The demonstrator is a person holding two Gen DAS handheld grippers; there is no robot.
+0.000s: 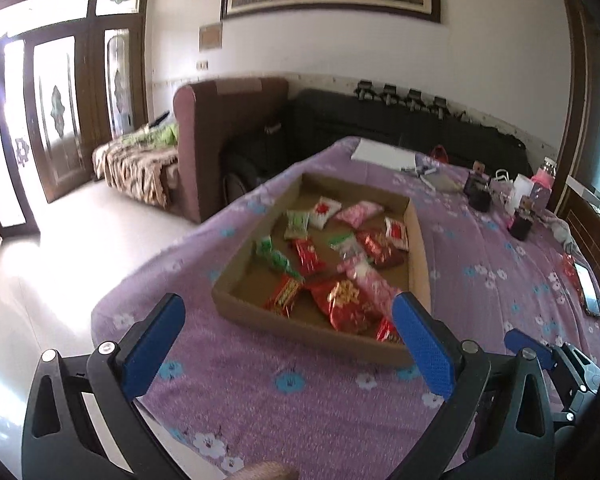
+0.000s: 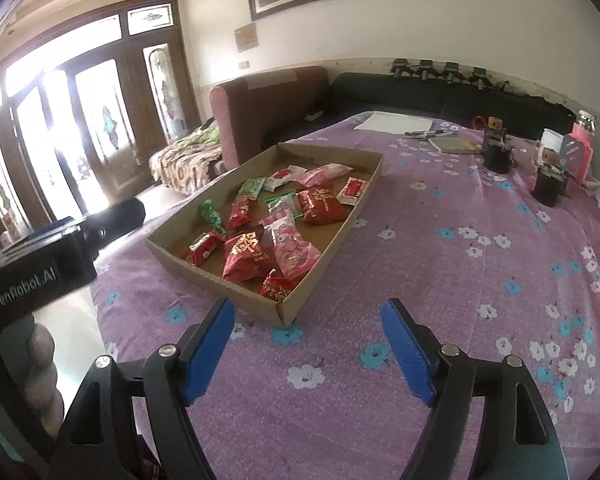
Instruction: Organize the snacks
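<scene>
Two tools, both wide and empty: left tool (image 1: 288, 340) just short of shallow brown cardboard tray (image 1: 320, 334), right tool (image 2: 308, 350) over purple flowered bedcover (image 2: 440, 264). Roughly a dozen red, green and pink foil snack packets (image 2: 256, 254) loose inside tray, mid-bed. Black jars (image 2: 496, 156) well apart, far right. Hand (image 2: 40, 380) gripping left handle.

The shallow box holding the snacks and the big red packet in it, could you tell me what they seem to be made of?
Shallow box: apparently plain brown cardboard, matte, with folded walls. Big red packet: probably glossy plastic or foil film; it crinkles and catches light.
</scene>
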